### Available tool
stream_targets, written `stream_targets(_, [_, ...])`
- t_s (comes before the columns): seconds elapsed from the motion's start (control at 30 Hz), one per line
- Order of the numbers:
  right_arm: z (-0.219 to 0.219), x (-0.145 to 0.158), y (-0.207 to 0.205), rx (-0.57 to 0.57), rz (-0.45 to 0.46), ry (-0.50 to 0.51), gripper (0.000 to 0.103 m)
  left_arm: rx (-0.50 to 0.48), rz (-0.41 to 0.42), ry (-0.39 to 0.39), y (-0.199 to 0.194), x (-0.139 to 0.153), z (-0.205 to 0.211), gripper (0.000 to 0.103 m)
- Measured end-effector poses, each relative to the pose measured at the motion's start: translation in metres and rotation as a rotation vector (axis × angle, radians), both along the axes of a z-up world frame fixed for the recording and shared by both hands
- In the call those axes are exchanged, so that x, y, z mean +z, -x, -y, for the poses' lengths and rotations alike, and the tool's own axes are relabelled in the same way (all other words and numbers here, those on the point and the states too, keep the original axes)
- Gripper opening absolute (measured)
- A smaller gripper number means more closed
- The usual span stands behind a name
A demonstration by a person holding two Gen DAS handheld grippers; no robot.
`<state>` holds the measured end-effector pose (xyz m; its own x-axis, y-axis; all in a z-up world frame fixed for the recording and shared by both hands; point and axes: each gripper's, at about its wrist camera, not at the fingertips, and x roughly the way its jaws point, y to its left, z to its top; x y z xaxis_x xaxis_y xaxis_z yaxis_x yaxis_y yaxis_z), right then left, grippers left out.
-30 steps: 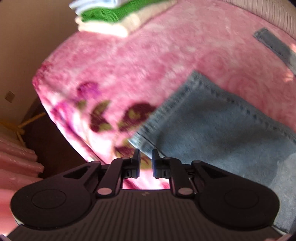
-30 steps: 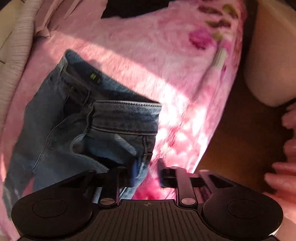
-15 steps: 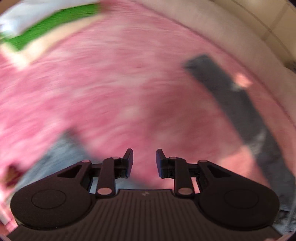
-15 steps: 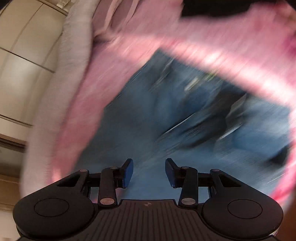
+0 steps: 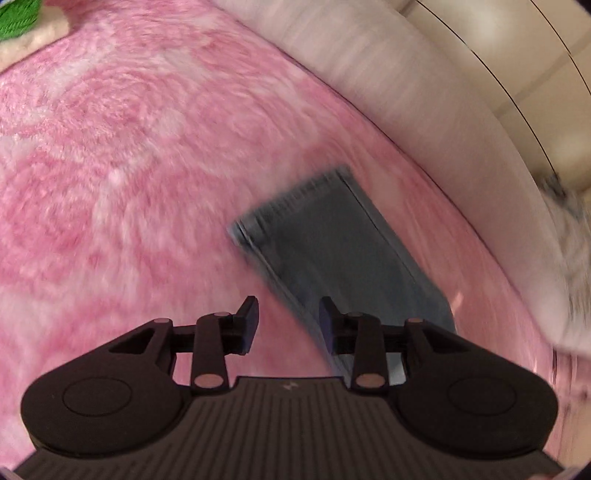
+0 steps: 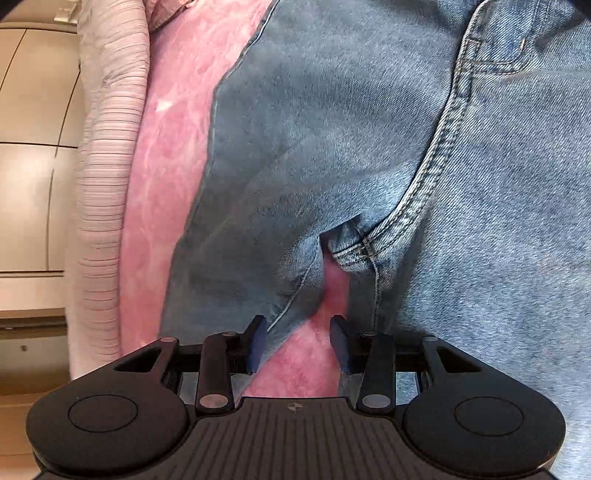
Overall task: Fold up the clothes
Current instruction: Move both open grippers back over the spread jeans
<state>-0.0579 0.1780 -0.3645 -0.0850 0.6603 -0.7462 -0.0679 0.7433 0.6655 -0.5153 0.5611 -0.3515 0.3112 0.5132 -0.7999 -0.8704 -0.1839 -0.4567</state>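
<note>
Both tongs (image 5: 288, 317) (image 6: 298, 334) swung over jeans (image 6: 406, 147), empty.

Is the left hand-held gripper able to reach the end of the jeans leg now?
Probably yes. The left hand-held gripper is open and empty, and the jeans leg lies flat on the pink blanket with nothing between them.

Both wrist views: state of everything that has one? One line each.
Jeans: unfolded, lying flat on the blanket, legs split at the crotch.
Jeans leg end: flat on the blanket, hem away from the camera, blurred.
Blanket: spread out under the jeans.
Left tongs: open, just been widening, nothing gripped.
Right tongs: open, nothing gripped, above the crotch gap.
Folded stack: at the frame's corner, mostly cut off.
</note>
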Motion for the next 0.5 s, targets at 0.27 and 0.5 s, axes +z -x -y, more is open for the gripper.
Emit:
stream_targets(0.27, [-0.022,-0.014,0.010,-0.060,0.055,0.021,0.040,-0.023,-0.081,-0.048,-0.010,-0.021,-0.045,0.006])
stream_targets(0.5, [-0.054,0.003,0.015,0.034,0.053,0.022,0.005,-0.120,-0.160,-0.372,0.016,0.053,-0.025,0.006])
